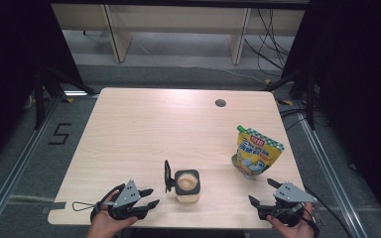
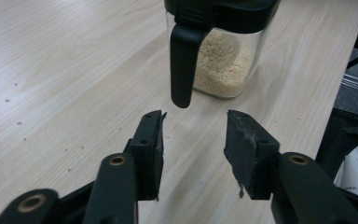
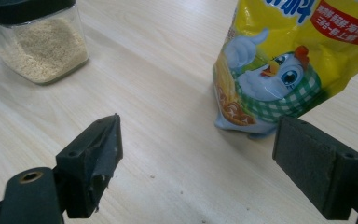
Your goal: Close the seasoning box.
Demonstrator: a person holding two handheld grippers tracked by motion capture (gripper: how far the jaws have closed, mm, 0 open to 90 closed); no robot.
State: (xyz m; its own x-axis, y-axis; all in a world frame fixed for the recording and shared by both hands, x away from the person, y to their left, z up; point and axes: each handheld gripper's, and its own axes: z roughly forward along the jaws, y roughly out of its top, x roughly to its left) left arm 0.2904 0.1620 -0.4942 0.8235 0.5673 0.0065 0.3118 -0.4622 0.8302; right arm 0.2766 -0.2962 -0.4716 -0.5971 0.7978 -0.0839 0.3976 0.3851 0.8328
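**Both grippers waiting near the table's front edge, jar ahead of the left one**

The left gripper (image 1: pixel 146 198) is sitting at the near edge of the table (image 1: pixel 144 124), held in the person's left hand (image 1: pixel 106 220). Its jaws are standing partly apart with nothing between them; no pad is touching anything. In the left gripper view the jar (image 2: pixel 223 60) is standing just ahead of the jaw tips and slightly to their right, upright on the wood. Its black handle (image 2: pixel 182 65) is hanging down the near side of the glass, its lower end pointing toward the gap between the jaws but staying clear of them.

The right gripper (image 1: pixel 264 192) is resting at the front right corner, in the person's right hand (image 1: pixel 292 225). Its jaws are spread wide and are gripping nothing. In the right gripper view the pouch (image 3: pixel 289 60) is standing ahead of the jaws, nearer the right-hand one, while the jar is showing farther off at the upper left.

The jar is a clear, square-sided container with a black lid ring; it is holding pale, fine grains that are filling roughly the lower half, as the glass wall is showing. From the high view its top is showing the same beige colour. The pouch is a yellow stand-up bag with a green checked band and a cartoon chick; what it is holding cannot be told. Jar and pouch are standing well apart.
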